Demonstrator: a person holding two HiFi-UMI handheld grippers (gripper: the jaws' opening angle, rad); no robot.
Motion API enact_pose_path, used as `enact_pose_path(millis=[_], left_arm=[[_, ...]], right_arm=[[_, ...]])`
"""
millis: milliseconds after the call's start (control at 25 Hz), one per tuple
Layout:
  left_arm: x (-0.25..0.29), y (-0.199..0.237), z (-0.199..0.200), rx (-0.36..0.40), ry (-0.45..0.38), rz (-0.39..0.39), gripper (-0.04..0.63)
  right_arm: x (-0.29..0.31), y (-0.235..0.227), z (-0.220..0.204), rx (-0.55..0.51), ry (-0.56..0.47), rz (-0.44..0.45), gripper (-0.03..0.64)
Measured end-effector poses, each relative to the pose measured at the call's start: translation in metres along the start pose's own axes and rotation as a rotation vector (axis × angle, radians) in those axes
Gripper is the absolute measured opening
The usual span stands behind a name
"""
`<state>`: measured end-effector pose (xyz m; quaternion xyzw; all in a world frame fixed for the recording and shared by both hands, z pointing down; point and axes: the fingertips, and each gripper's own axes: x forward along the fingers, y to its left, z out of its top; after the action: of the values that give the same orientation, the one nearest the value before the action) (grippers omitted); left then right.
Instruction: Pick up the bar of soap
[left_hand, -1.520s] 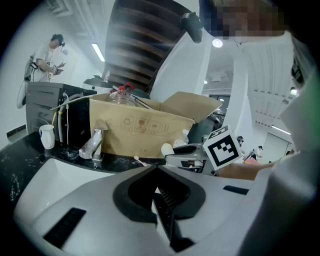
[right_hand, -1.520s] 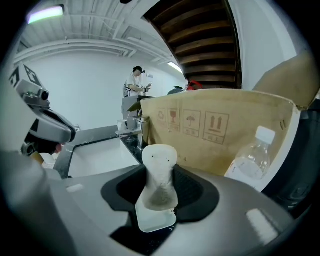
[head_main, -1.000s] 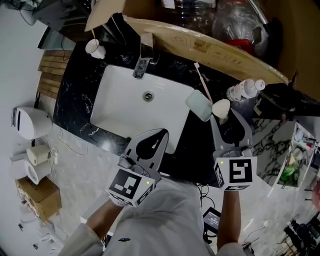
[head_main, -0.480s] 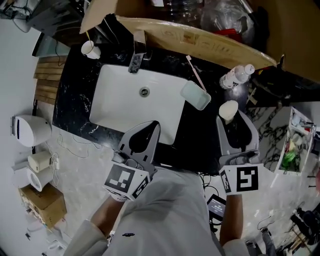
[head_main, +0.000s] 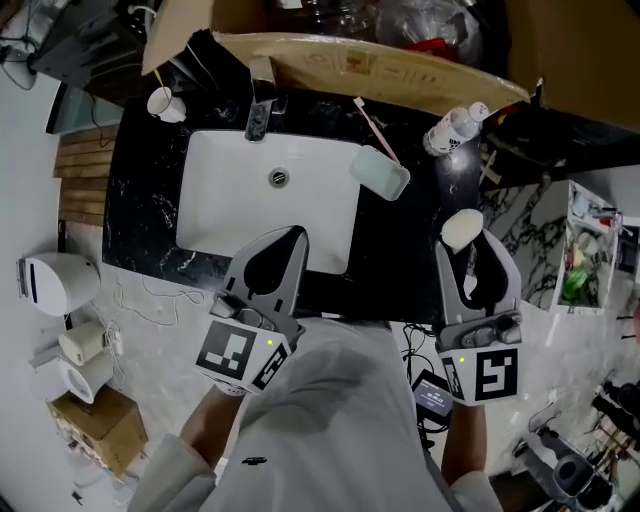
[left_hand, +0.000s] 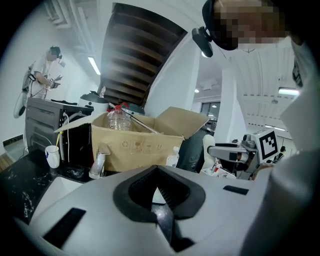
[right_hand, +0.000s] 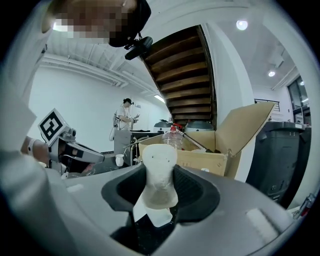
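Observation:
The bar of soap (head_main: 462, 229) is a cream oval lump, and my right gripper (head_main: 468, 250) is shut on it, holding it in the air over the dark counter to the right of the sink. In the right gripper view the soap (right_hand: 159, 175) stands upright between the pads. The pale green soap dish (head_main: 380, 172) lies on the counter at the sink's right rim, well apart from the soap. My left gripper (head_main: 290, 240) hangs over the sink's front edge, its tips together with nothing between them (left_hand: 157, 172).
The white sink (head_main: 225, 215) is set in a black marble counter (head_main: 140, 200), with a faucet (head_main: 260, 100) behind it. A pink toothbrush (head_main: 372, 128), a plastic bottle (head_main: 452, 128), a white cup (head_main: 160, 102) and an open cardboard box (head_main: 350, 60) stand at the back.
My right gripper has lifted the soap and carried it away from the soap dish, toward the counter's right front. The left gripper has risen a little.

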<state>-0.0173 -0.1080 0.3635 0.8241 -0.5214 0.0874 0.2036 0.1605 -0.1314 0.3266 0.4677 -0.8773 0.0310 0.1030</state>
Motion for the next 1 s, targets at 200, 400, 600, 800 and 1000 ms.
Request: enact_pose_path(millis=[200, 400, 600, 800, 1000], left_arm=[[-0.016, 0.005, 0.010, 0.016, -0.007, -0.014, 0.000], [-0.028, 0.009, 0.017, 0.031, -0.016, -0.032, 0.000], [-0.038, 0.014, 0.018, 0.041, -0.014, -0.044, 0.000], [-0.044, 0.019, 0.021, 0.037, -0.016, -0.055, 0.000], [-0.050, 0.025, 0.023, 0.038, -0.013, -0.060, 0.000]], right_arm=[[-0.015, 0.022, 0.006, 0.002, -0.018, -0.027, 0.187], [-0.021, 0.041, 0.011, 0.013, -0.045, -0.034, 0.188], [-0.018, 0.055, 0.020, 0.025, -0.088, -0.046, 0.189], [-0.010, 0.065, 0.021, 0.042, -0.086, -0.055, 0.189], [-0.002, 0.073, 0.014, 0.034, -0.056, -0.047, 0.189]])
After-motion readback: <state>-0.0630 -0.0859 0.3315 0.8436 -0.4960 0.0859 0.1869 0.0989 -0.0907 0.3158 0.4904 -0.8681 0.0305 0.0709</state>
